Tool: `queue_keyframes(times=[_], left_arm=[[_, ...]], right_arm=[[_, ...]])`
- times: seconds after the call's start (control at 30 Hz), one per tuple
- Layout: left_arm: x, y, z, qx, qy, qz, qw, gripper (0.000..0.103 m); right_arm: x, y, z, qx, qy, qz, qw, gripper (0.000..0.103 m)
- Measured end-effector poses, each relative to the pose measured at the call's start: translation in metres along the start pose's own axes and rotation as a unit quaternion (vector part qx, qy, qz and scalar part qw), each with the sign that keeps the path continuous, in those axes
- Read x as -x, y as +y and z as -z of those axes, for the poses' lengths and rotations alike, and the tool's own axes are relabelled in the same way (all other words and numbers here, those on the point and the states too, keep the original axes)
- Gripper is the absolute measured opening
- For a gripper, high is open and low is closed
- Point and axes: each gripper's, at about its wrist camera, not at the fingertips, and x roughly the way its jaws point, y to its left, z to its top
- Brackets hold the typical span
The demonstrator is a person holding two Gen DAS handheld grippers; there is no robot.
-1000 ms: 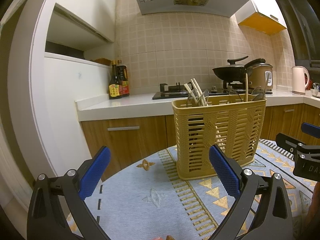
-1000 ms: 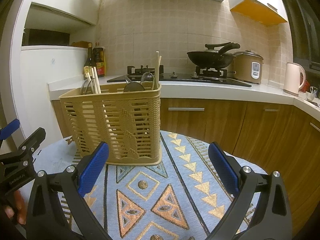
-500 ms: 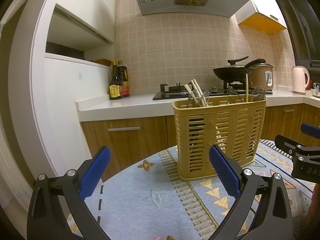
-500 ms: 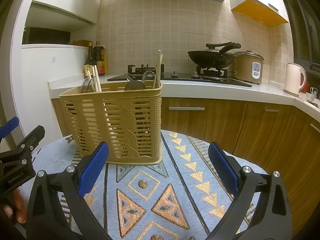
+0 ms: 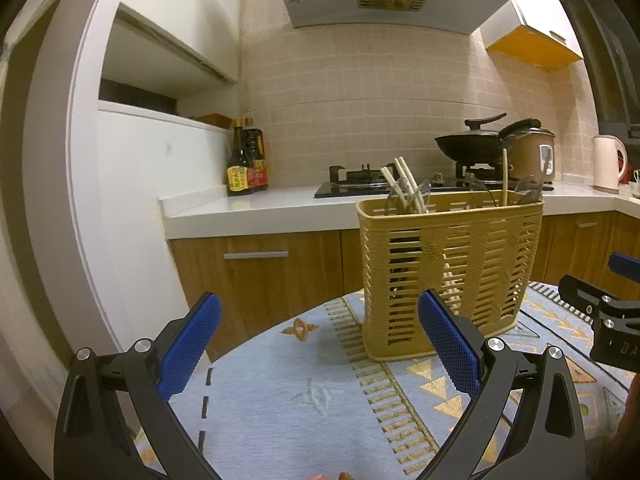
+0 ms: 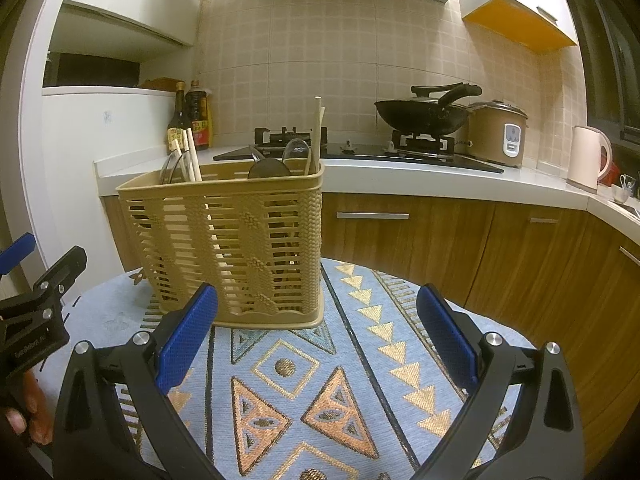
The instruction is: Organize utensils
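While the left view is looking across the bench (image 5: 280, 408), the left tongs (image 5: 320, 344) are hanging wide apart with nothing between their blue pads, low over the patterned cloth (image 5: 404, 412). Just beyond them the yellow basket (image 5: 452, 280) is standing upright on the cloth, and chopsticks (image 5: 404, 184) and spoon handles are poking out of its top. No loose utensil is showing anywhere on the cloth from here.

Seen from the right side, the right tongs (image 6: 318, 344) are also gaping wide and carrying nothing. The basket (image 6: 236, 248) is sitting just ahead and to their left, with chopsticks (image 6: 190, 158), a tall stick (image 6: 317, 132) and spoons (image 6: 296, 152) all standing inside it. The cloth (image 6: 312, 380) in front is lying bare.

To my eye the sorting is looking finished, or nearly so: everything visible is already sitting in the basket, and nothing is waiting to be picked up, though the near edge of the bench is hidden from both views.
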Motion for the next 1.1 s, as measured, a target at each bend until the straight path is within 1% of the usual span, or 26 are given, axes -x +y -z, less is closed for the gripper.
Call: queue_keyframes(times=[0.13,0.37,0.67,0.8,0.87,0.97,1.1], left_arm=[[-0.001,0.003,-0.001,0.008,0.006,0.003,0.9999,0.096],[-0.002,0.002,0.000,0.006,0.009,0.006,0.9999,0.096],[0.001,-0.004,0.000,-0.005,0.002,0.014,0.9999,0.096],[0.004,-0.007,0.001,-0.015,-0.009,0.008,0.9998,0.096],[0.003,-0.006,0.000,-0.013,-0.003,0.014,0.9998,0.096],[-0.004,-0.003,-0.001,0.001,0.020,0.025,0.9995,0.096],[-0.007,0.002,0.000,0.013,0.027,0.020,0.9994,0.096]], right_arm=[[-0.001,0.000,0.000,0.003,0.001,0.000,1.000,0.095],[-0.003,0.000,0.000,0.003,0.005,-0.002,1.000,0.095],[-0.004,0.000,0.000,0.001,0.007,-0.003,1.000,0.095],[-0.005,0.000,0.001,0.002,0.008,-0.003,1.000,0.095],[-0.005,0.001,0.001,0.003,0.008,-0.003,1.000,0.095],[-0.006,0.001,0.002,0.004,0.008,-0.003,1.000,0.095],[-0.006,0.001,0.002,0.002,0.008,-0.004,1.000,0.095]])
